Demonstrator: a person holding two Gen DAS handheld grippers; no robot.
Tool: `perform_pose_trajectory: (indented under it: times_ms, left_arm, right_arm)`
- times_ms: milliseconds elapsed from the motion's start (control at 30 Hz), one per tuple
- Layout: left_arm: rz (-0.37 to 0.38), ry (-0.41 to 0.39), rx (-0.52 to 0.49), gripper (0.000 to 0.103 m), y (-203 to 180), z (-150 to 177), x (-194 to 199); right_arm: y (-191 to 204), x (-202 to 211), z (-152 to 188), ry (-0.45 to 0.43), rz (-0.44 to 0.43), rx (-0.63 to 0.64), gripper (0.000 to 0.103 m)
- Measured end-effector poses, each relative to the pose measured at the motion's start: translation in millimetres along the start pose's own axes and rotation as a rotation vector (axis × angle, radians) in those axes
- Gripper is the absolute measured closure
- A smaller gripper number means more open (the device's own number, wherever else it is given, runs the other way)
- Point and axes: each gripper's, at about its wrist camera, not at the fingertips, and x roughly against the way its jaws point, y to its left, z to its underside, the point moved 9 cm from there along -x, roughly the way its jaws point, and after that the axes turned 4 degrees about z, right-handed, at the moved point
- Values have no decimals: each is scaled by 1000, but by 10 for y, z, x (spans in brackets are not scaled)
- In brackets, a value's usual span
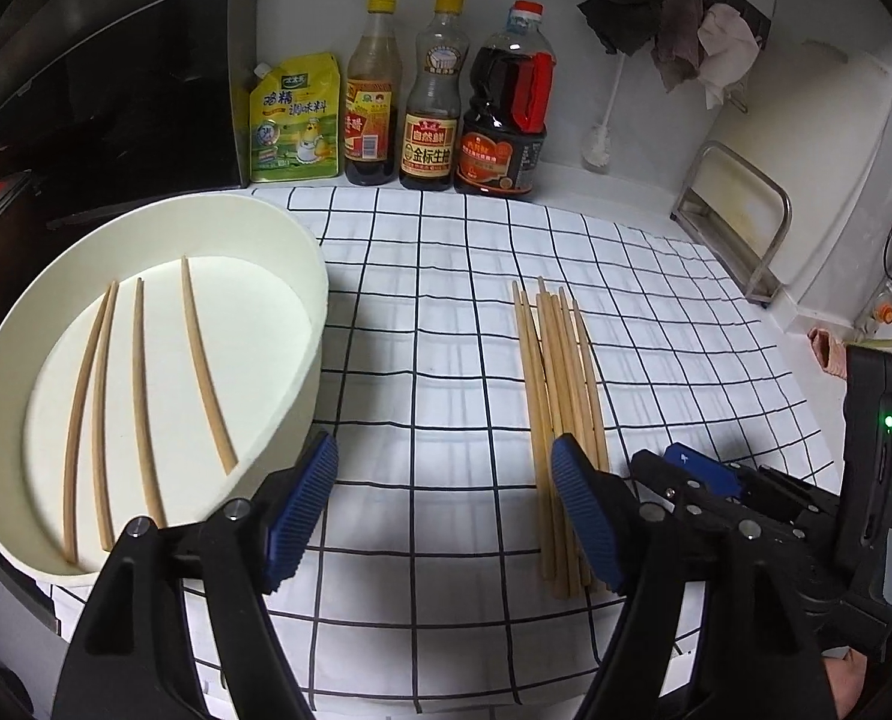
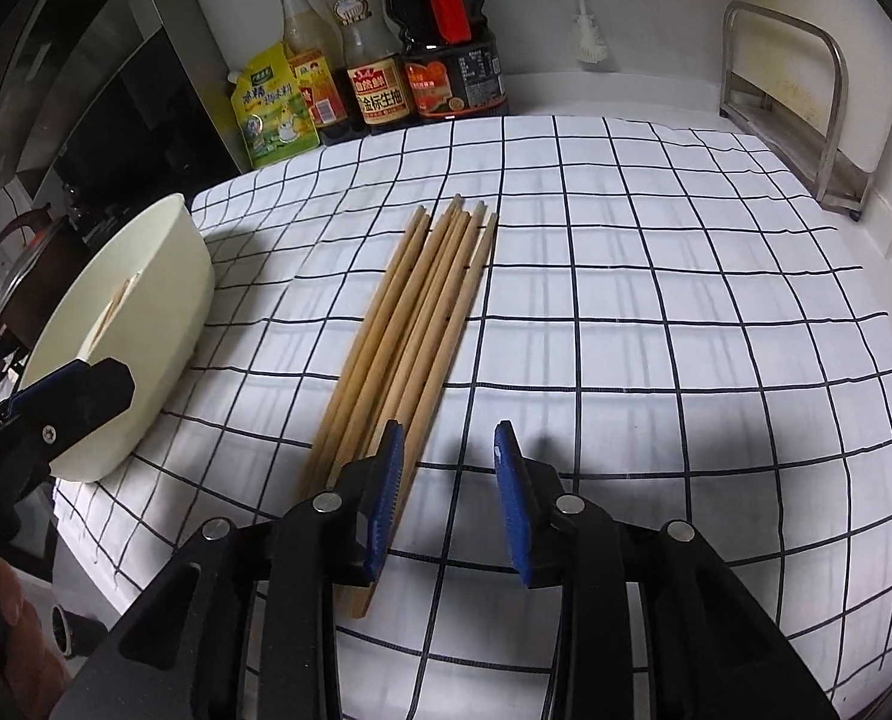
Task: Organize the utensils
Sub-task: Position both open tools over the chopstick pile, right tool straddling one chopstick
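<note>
A bundle of several wooden chopsticks point(image 1: 560, 372) point(image 2: 422, 312) lies lengthwise on the checked cloth point(image 1: 434, 312). To its left stands a cream oval tray point(image 1: 302, 240) point(image 2: 164, 312) with several chopsticks point(image 1: 140, 396) lying apart on its floor. My left gripper point(image 1: 443, 450) is open wide over bare cloth between the tray and the bundle, its right finger overlapping the bundle's near end. My right gripper point(image 2: 448, 438) stands open with a narrower gap and only cloth between its pads, just right of the bundle's near end. Its left finger point(image 2: 386, 480) covers the outermost sticks.
Three sauce bottles point(image 1: 434, 102) and a yellow seasoning pouch point(image 1: 293, 120) line the back wall. A steel rack point(image 1: 740, 222) stands at the right rear. A dark stove and pot point(image 2: 32, 264) sit left of the tray. The two grippers hang close side by side.
</note>
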Motion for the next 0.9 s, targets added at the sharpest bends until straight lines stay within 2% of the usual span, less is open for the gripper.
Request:
perform_pose_trajectory:
  times_ms: [100, 900]
  left_arm:
    - [1, 4, -8, 28, -22, 26, -52]
    - [-23, 18, 9, 25, 99, 69, -170]
  right_arm:
    - [1, -31, -10, 0, 9, 1, 67]
    - [69, -197, 9, 34, 102, 90, 64]
